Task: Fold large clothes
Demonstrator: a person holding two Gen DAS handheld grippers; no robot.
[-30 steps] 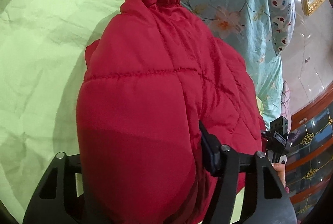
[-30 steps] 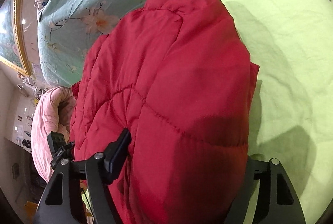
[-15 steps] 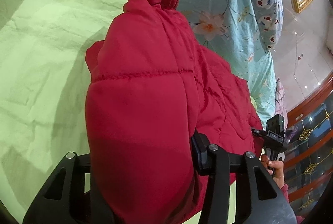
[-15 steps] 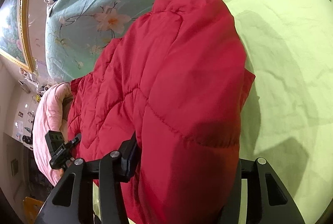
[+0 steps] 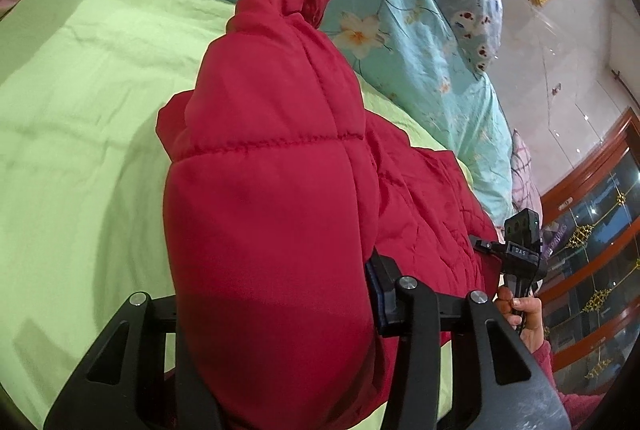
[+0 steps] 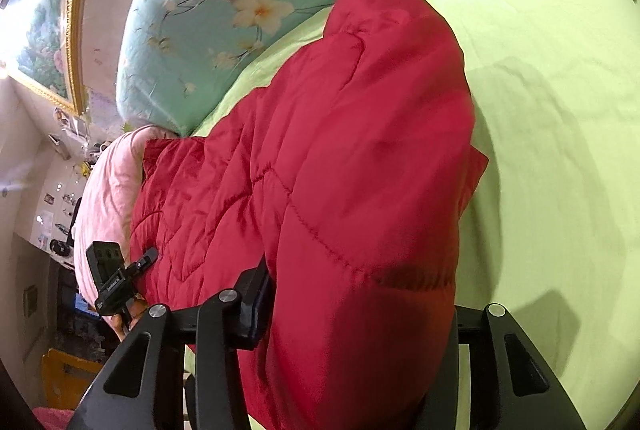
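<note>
The red padded jacket (image 5: 276, 190) lies across the near part of the green bedsheet (image 5: 80, 110), its far end bunched up toward the flowered quilt (image 5: 420, 42) along the bed's head edge. I have a thick fold of it in each claw. My left gripper (image 5: 276, 314) has just been closing, and its jaws now press into the padding. My right gripper (image 6: 356, 314) has been closing too and clamps the other end of the same near hem. I judge this the start of a fold: both near corners taken up, not yet carried over. Next I should lift both ends together and level, then bring them toward the far end so the bulky layers land square without slipping.
</note>
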